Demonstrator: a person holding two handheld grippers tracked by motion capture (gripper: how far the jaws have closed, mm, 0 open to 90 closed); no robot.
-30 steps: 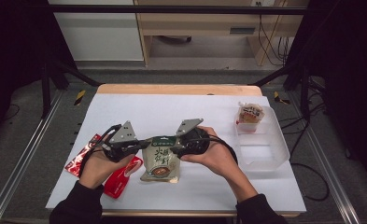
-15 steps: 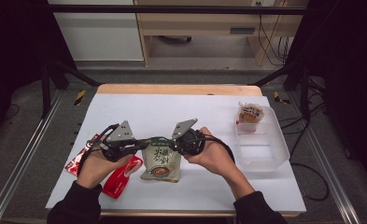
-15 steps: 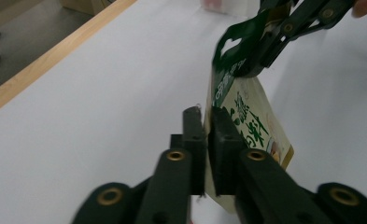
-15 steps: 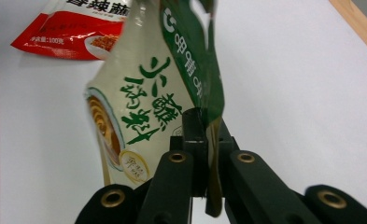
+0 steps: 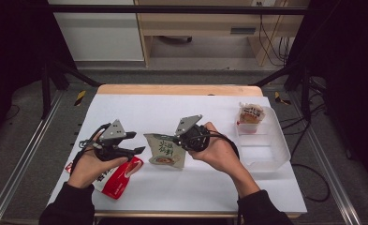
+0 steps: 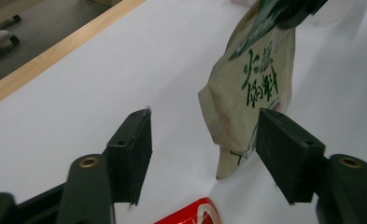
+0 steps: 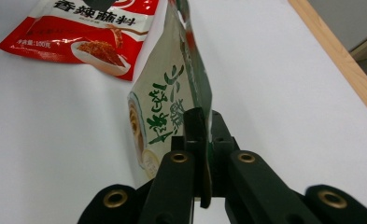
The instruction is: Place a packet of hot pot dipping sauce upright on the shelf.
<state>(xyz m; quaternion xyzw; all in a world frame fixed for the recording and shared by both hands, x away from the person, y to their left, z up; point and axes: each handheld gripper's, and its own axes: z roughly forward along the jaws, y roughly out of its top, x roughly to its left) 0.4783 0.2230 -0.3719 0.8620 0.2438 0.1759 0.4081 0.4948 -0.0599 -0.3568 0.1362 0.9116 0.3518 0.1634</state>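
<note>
Beige sauce pouch (image 5: 165, 151) is pinched by the right hand-held gripper (image 5: 178, 139) – left hand-held gripper (image 5: 136, 143), just opened, holds nothing; clear bin (image 5: 271, 157) drop-off is probably still left.

Two printed sauce pouches on the white table, both lettered in Chinese.

We read "火锅底料" in dark green brush characters down the face of the beige pouch (image 7: 165, 116), seen in the right gripper view and again, partly, in the left gripper view (image 6: 260, 79); in the high view the same green characters show on it (image 5: 165, 149), though too small for us to make out stroke by stroke; on the red pouch (image 7: 85, 28) we read "香辣蘸料" in white characters across its top, and beneath them a small line ending in "100克"; the snack pack (image 5: 250, 114) in the clear container carries dark print we cannot make out.
</note>
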